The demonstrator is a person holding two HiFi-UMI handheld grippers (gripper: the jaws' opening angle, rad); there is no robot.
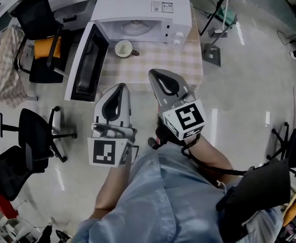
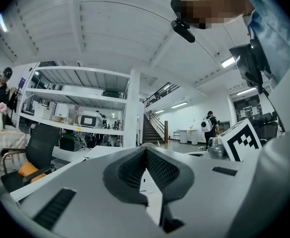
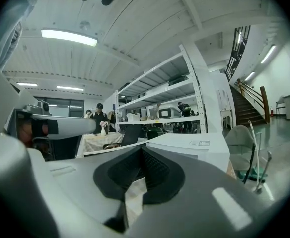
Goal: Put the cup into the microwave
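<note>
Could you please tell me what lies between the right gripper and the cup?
Only bare checked tablecloth: in the head view, nothing else stands between the right gripper and the cup.

One microwave (image 1: 138,6) stands on one table (image 1: 188,59). One cup (image 1: 123,48) sits just in front of the microwave. Two grippers, a left gripper (image 1: 119,88) and a right gripper (image 1: 156,75), hover before the microwave.

Bright ceiling lamp (image 3: 68,37), fisheye warp, dark corners
</note>
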